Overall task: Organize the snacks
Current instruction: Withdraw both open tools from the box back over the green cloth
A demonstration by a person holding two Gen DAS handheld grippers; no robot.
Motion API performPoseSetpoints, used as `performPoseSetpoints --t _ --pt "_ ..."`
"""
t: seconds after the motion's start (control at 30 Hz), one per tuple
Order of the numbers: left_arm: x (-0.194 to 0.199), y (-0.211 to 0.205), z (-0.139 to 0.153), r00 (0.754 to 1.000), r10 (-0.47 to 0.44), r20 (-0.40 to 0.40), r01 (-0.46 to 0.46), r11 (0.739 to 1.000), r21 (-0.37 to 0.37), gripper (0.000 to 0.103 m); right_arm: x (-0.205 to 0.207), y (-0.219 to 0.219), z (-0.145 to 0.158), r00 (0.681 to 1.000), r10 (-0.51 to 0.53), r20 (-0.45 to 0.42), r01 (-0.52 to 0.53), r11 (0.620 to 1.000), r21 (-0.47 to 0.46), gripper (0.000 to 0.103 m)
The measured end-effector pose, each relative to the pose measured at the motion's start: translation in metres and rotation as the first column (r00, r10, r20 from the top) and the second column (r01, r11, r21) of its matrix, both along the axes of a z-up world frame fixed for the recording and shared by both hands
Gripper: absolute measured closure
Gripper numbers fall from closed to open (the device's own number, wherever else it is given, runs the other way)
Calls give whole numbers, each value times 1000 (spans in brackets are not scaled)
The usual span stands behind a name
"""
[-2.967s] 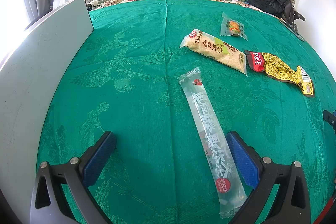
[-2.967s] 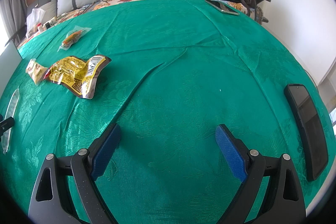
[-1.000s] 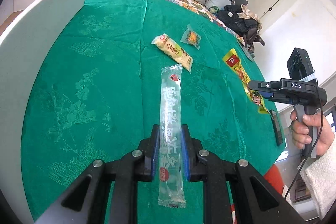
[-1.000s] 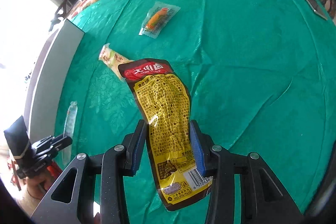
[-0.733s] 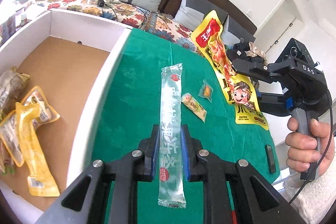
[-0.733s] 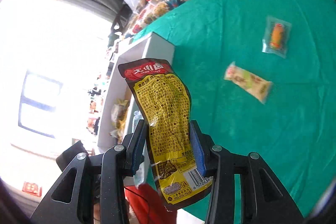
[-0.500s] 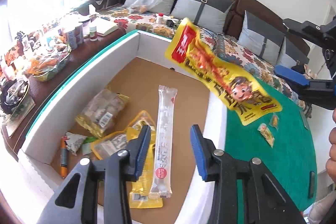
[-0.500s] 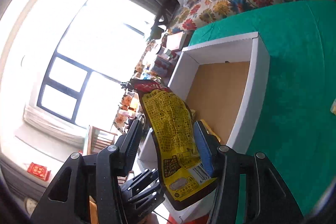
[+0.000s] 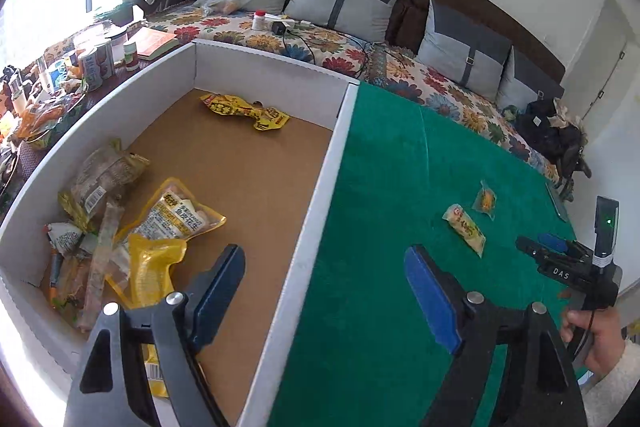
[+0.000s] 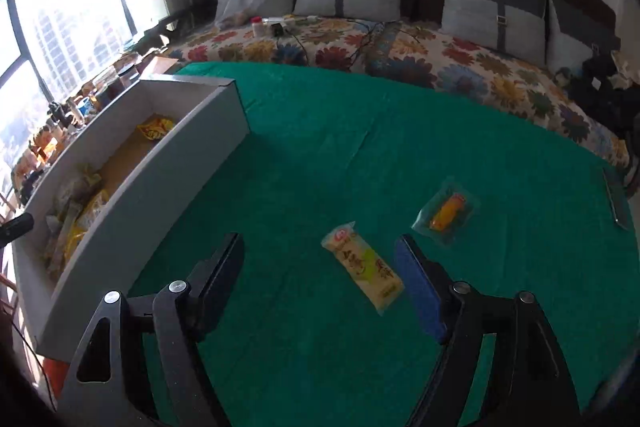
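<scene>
The green bed cover [image 10: 320, 131] lies bare across most of its middle and far side, leaving wide room. Two packets obstruct its right part: a pale one [image 10: 362, 263] and an orange one [image 10: 446, 211] just beyond. The white box wall [image 9: 316, 223] stands upright along the left edge. Inside the box, the brown floor [image 9: 248, 163] is free in the middle; snacks [image 9: 120, 227] crowd the near left corner.

One white cardboard box [image 9: 320, 187] sits at the edge of the green cloth [image 9: 392, 187]. Two snack packets lie on the cloth: one pale rice-cracker packet [image 10: 362, 265] and one small clear packet with an orange snack [image 10: 446, 213]. Inside the box, one yellow packet [image 9: 246, 111] lies alone at the far end, and a heap [image 9: 120, 227] of overlapping packets at the near end cannot be counted exactly. Four grey pillows [image 9: 344, 1] line the headboard.
</scene>
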State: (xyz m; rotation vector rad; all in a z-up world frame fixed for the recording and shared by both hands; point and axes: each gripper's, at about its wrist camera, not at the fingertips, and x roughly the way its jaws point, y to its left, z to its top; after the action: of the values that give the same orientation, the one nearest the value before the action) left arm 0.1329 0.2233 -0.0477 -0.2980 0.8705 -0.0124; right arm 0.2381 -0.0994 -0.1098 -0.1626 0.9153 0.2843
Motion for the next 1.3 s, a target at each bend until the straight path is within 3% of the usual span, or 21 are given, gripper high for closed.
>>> performPoseSetpoints --t 0.07,0.2,0.3,0.37,0.5,0.63,0.8,1.3 --pt "13 -50 -12 994 -102 -41 102 995 -3 14 -12 -50 -30 997 -70 -16 69 996 -64 23" --pt "31 -135 -65 962 -239 -131 242 970 4 13 -43 -124 -62 982 -187 -4 186 978 -98 23" --pt "39 -182 -111 933 -270 -240 291 955 57 14 -60 -150 -68 969 -247 26 249 965 -86 23" --pt "43 -198 -128 928 -258 -267 290 953 86 14 -62 -158 -73 962 -270 42 273 957 -96 23" --pt "55 -213 -131 955 -212 -206 252 948 194 13 -67 -163 -80 952 -300 67 304 951 -63 23" --pt "73 -210 -139 959 -207 -193 250 939 236 13 -61 -175 -86 938 -346 23 346 938 -12 11" --pt "75 -202 -149 976 -186 -110 208 946 247 0 -61 -178 -86 930 -368 11 368 930 3 9" --pt "75 -198 -151 981 -171 -92 189 950 250 0 -64 -181 -87 925 -379 12 379 926 -1 7"
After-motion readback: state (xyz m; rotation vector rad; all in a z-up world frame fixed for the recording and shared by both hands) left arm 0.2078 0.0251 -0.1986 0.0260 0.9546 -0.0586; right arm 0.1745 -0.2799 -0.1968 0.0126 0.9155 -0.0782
